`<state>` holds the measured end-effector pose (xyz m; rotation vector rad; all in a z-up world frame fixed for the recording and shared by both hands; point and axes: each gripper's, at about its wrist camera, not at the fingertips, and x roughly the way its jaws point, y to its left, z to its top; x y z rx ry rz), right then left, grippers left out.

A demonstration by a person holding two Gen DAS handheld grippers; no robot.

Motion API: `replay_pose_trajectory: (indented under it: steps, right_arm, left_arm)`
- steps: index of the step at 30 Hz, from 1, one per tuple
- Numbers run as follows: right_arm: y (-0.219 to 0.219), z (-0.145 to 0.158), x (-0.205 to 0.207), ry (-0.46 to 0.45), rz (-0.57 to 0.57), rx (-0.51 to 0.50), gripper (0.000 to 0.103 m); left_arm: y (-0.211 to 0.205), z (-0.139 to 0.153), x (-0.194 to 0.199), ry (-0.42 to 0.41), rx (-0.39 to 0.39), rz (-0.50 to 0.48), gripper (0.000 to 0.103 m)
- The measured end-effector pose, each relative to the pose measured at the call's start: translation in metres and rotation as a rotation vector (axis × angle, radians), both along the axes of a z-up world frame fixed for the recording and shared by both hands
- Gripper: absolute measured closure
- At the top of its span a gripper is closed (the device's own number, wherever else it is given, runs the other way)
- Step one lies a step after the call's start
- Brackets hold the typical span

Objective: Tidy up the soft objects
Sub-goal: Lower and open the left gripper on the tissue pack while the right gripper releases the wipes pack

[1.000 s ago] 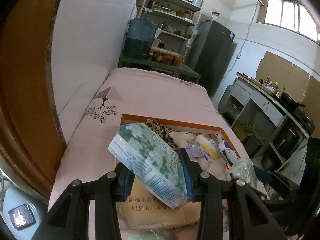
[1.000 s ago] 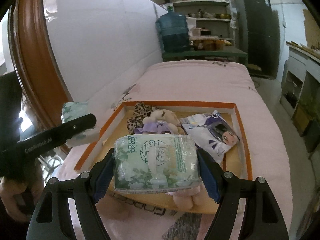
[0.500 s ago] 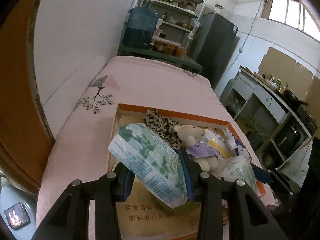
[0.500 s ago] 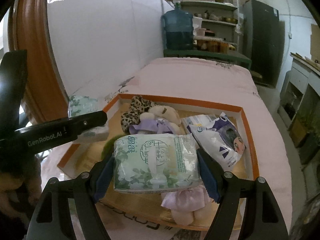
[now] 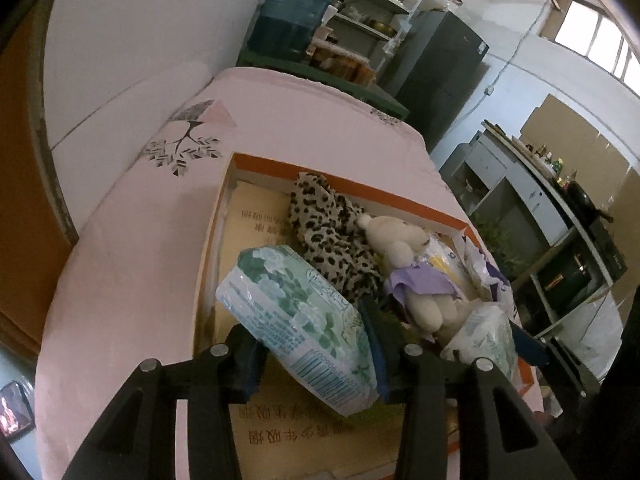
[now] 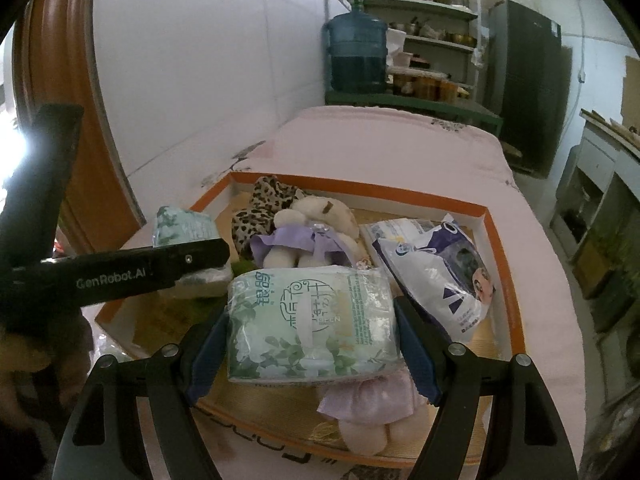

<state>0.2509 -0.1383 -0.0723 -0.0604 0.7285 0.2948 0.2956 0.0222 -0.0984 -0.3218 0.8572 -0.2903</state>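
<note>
Left claw [image 5: 316, 344]: black arms with blue pads, one on each side of a green tissue pack [image 5: 304, 320]; the jaws are opening with the pack still between them and touching the pads.
Left pack: soft plastic-wrapped block, mint and white with a floral print, barcode on its near end, tilted, above the near-left part of the box.
Right claw [image 6: 312, 344]: black arms, blue pads [image 6: 416, 356] pressed on both short ends of a second tissue pack [image 6: 310, 324]; closed on it.
Second pack: glossy crinkled film, pale green with leaves and white lettering, a white strip down the middle; held level over the near middle of the box.
Box [image 6: 496, 280]: shallow cardboard tray, orange rim, white inner wall, tan printed floor; it lies on the bed.
In the box: a crumpled leopard-print cloth [image 5: 332, 232] at the far-left corner; a cream plush bear [image 6: 316, 224] in a lilac dress just beside it; a white and purple plastic bag [image 6: 436, 272] with a cartoon face on the right; a pink plush toy [image 6: 368, 412] under the right claw's pack.
Bed [image 5: 132, 280]: smooth pink sheet with a grey leaf motif, pushed against a white tiled wall.
Room: a blue water jug [image 6: 356, 56] on a green stand, open shelves with pots, a dark fridge [image 6: 524, 64], grey cabinets on the right, a high window in the left wrist view.
</note>
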Motion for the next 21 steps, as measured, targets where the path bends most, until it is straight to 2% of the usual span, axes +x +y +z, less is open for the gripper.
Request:
replay_pose_trajectory:
  steps: [2, 7, 13, 21]
  right_arm:
    - [0.001, -0.001, 0.000, -0.005, -0.004, -0.005, 0.023]
    - [0.003, 0.000, -0.001, -0.017, -0.008, -0.016, 0.022]
    - [0.001, 0.004, -0.003, -0.021, -0.005, -0.006, 0.022]
    - [0.002, 0.016, -0.015, -0.060, 0.010, 0.012, 0.021]
  left_arm:
    - [0.001, 0.000, 0.001, 0.007, 0.002, 0.000, 0.056]
    - [0.001, 0.004, -0.003, -0.005, 0.006, 0.001, 0.039]
    - [0.005, 0.013, -0.010, -0.027, -0.011, 0.010, 0.038]
    - [0.012, 0.036, -0.025, -0.098, -0.005, 0.040, 0.038]
